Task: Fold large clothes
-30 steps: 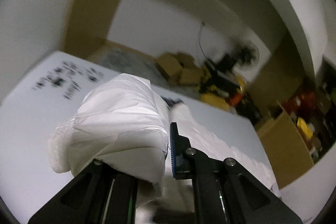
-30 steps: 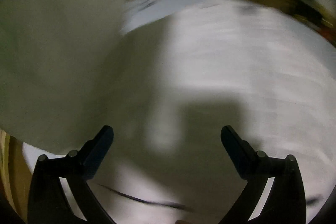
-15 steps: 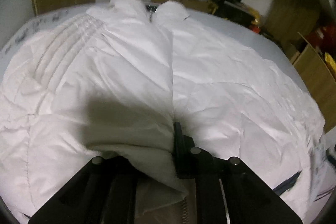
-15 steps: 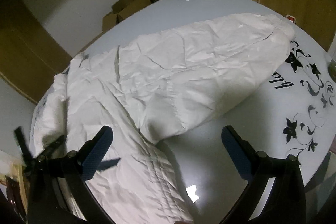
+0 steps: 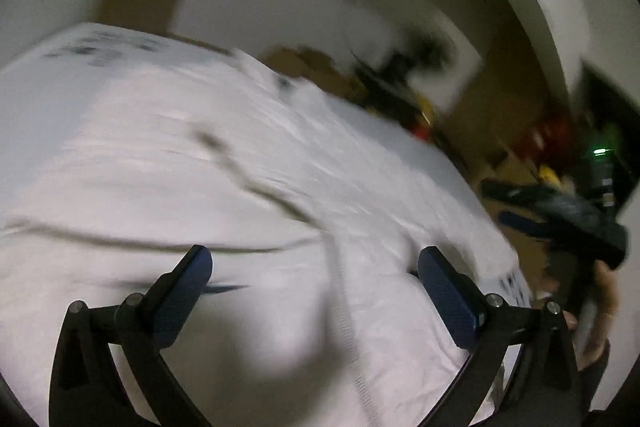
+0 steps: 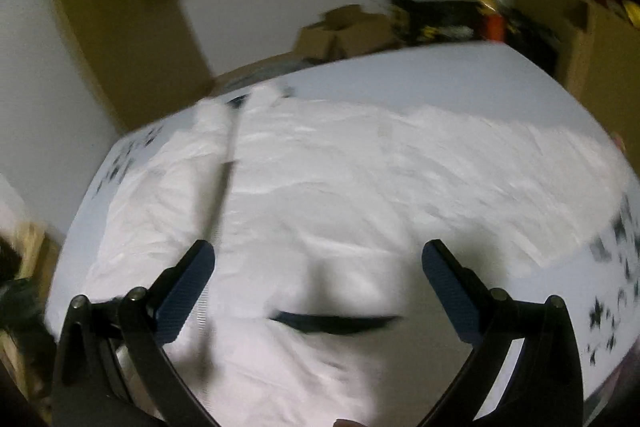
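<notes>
Both views smeared by motion blur. My left gripper [image 5: 314, 265] hangs over the white jacket [image 5: 224, 195], jaws wide apart, nothing between them. My right gripper [image 6: 318, 261] likewise: jaws spread, holding nothing, above the same jacket [image 6: 360, 195]. The jacket lies spread across most of the white worktop [image 6: 440, 79], its zipper [image 6: 224, 187] running from the near edge toward the collar at the far left corner. One sleeve reaches toward the right edge, beside black floral print [image 6: 612, 307]. Cardboard boxes [image 6: 344, 31] stand beyond the far edge.
</notes>
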### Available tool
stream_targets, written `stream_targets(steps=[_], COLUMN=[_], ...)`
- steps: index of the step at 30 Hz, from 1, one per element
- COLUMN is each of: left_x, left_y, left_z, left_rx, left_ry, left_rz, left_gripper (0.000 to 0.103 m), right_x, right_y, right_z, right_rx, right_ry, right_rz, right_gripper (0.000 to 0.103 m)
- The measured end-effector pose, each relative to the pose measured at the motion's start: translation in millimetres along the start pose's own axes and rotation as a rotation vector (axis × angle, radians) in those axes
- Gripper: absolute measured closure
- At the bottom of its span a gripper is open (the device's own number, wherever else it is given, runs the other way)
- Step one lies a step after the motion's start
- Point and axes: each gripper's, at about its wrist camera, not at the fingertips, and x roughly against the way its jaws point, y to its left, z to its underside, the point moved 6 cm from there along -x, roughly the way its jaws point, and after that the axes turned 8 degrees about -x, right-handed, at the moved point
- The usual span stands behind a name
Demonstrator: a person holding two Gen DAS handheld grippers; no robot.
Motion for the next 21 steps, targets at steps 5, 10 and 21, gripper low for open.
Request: stream_targets(steps=[5,10,21], left_x=[83.0,122.8,116.1], left_y=[79.5,106.4,101.9], left_z=[7.9,22.8,28.0], left_rx=[0.172,0.254,0.242], left_ry=[-0.105,-0.107,-0.086], left_rz=[-0.161,-0.133,-0.068], left_gripper=[0.000,0.000,0.000], right_x=[-70.6,-145.0,-156.8], right_y=[148.0,229.1,178.9], right_z=[21.2,39.6,7.0], right_rx=[0.307,0.543,0.338], right_ry=[0.104,0.085,0.160], right_rz=[0.026,0.252,0.245], right_gripper=[0.000,0.001,0.086])
